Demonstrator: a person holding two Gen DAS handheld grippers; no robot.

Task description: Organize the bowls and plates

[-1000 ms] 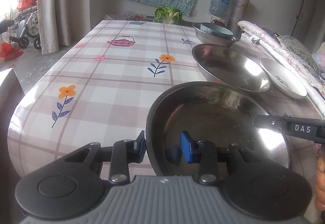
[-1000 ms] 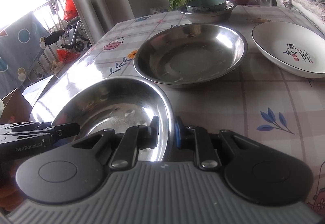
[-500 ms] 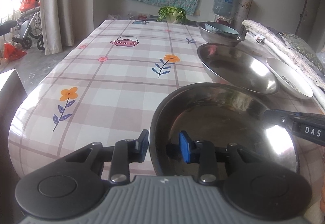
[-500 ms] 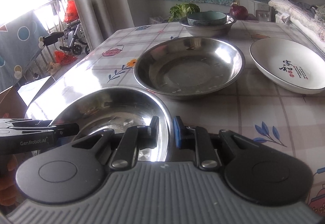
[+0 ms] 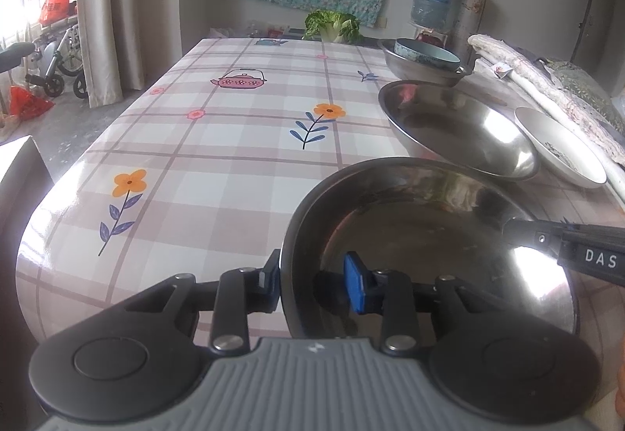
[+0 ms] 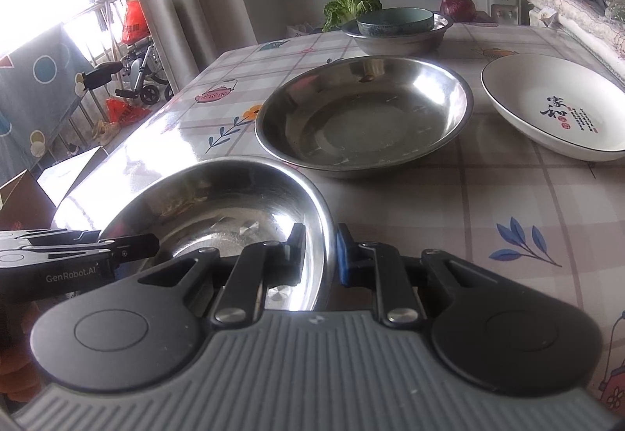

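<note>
Both the left gripper [image 5: 312, 280] and right gripper [image 6: 318, 249] pinch opposite rims of the near steel bowl [image 5: 429, 235], held just short of the wide steel basin [image 6: 363, 114]. Uneven lifting might tip it or clang rims together.

Glossy steel bowl [image 5: 429, 235], shiny plastic tablecloth [image 5: 218, 142]
</note>
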